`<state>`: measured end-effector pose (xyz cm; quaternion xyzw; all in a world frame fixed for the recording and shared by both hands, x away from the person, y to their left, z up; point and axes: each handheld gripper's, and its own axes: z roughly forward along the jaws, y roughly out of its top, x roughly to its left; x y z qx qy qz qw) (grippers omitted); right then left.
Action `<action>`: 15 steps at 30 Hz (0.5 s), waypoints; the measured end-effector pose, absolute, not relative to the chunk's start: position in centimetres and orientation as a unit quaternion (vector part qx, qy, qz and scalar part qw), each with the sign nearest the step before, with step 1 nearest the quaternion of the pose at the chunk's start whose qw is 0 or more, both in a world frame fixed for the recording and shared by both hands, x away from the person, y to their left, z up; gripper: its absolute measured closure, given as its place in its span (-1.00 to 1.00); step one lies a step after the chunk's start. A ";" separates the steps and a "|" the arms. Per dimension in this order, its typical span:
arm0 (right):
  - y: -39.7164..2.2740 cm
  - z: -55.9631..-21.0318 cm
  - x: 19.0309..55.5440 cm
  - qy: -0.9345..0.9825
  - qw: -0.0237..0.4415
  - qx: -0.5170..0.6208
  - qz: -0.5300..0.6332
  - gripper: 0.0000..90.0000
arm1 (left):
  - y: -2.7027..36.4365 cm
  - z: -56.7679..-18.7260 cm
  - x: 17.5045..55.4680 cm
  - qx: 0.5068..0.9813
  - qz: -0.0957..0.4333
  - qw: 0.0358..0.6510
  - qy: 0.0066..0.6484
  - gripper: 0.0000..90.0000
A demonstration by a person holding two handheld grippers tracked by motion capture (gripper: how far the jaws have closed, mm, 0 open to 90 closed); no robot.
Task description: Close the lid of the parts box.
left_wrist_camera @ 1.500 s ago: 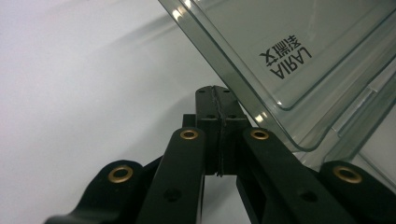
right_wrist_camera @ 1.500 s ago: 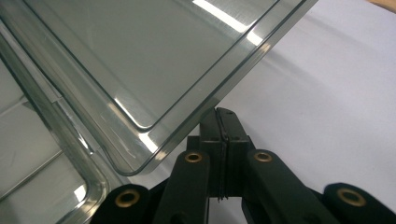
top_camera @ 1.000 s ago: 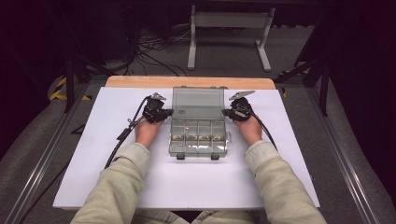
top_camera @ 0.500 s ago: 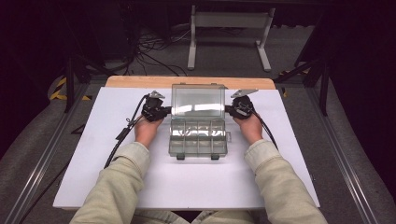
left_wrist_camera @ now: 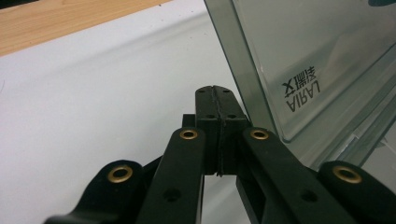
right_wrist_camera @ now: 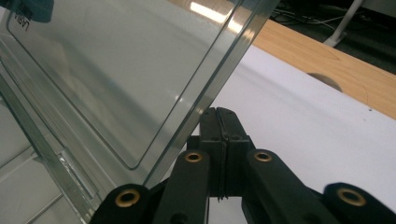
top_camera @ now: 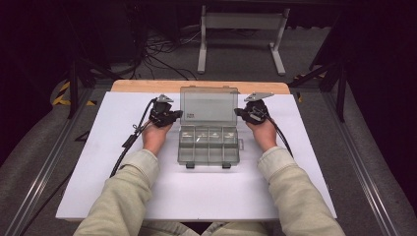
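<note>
A clear plastic compartment box [top_camera: 209, 146] lies mid-table with its lid [top_camera: 209, 105] standing up at the far side. My left gripper [top_camera: 179, 114] is at the lid's left edge, jaws pressed together with nothing between them. In the left gripper view the closed tip [left_wrist_camera: 214, 89] sits just beside the lid [left_wrist_camera: 317, 56], which bears a printed label. My right gripper [top_camera: 237, 112] mirrors it at the lid's right edge. In the right gripper view its shut tip [right_wrist_camera: 218, 112] lies against or under the lid's edge [right_wrist_camera: 126, 70]. Contact cannot be made out.
The box rests on a white board [top_camera: 98, 162] with a wooden strip [top_camera: 147, 86] along its far edge. Cables [top_camera: 130, 140] trail from the left gripper across the board. A metal stand [top_camera: 241, 22] and floor cables are beyond the table.
The lid has tipped a little further up and back. Both hands have shifted slightly with it, staying at its two sides.
</note>
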<state>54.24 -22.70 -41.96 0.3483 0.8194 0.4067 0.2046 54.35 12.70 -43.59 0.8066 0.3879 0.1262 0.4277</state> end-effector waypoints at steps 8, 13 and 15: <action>-22.7 -41.5 54.0 0.815 0.211 0.344 0.416 1.00 | 12.7 -43.3 54.2 0.801 0.128 0.435 0.390 1.00; -22.7 -41.1 53.8 0.812 0.213 0.339 0.424 1.00 | 12.7 -43.0 54.0 0.802 0.129 0.438 0.385 1.00; -22.7 -41.0 53.7 0.812 0.212 0.338 0.426 1.00 | 12.9 -42.9 54.0 0.803 0.133 0.440 0.381 1.00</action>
